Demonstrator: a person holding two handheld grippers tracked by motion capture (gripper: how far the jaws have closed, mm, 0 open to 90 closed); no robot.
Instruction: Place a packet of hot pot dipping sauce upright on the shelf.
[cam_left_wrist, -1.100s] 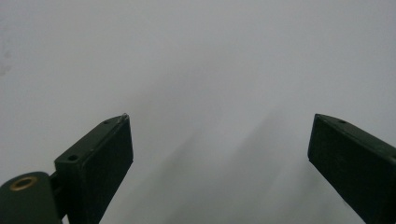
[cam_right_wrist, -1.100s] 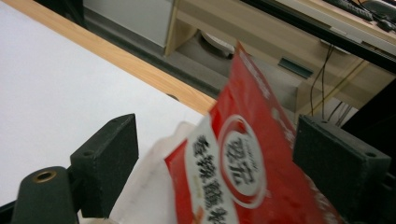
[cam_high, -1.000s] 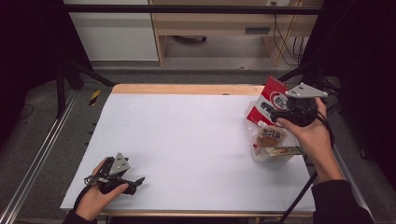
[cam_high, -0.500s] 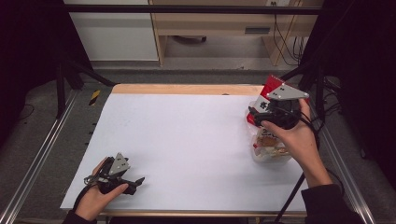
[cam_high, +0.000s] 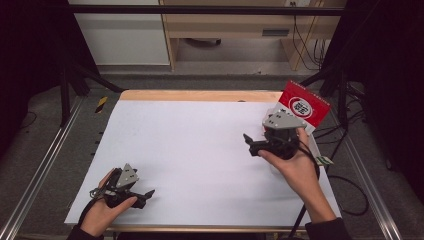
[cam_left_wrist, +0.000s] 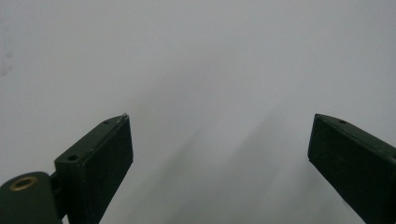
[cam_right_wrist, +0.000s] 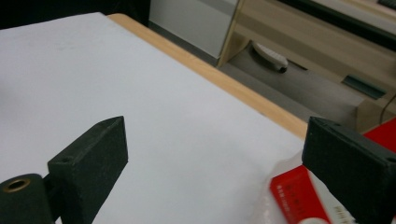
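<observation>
A red and white packet (cam_high: 303, 104) stands at the table's right edge, just behind my right hand. Its lower corner (cam_right_wrist: 299, 198) appears at the bottom right of the right gripper view, beside the right jaw. My right gripper (cam_high: 250, 143) points left over the white table, off the packet. Its jaws (cam_right_wrist: 215, 140) stand wide apart after just opening a little further, and nothing is between them. My left gripper (cam_high: 146, 195) rests near the front left corner. It is open (cam_left_wrist: 219, 140) over bare white surface and holds nothing.
The white table top (cam_high: 200, 150) has a wooden far edge (cam_high: 200, 95). A bit of clear wrapping with a label (cam_high: 322, 160) pokes out by my right wrist. Metal rails run along both sides, and a wooden desk (cam_high: 230, 25) stands beyond the table.
My right hand has moved left and slightly down, away from the packets at the right edge toward the table's middle. The left hand has stayed put.
</observation>
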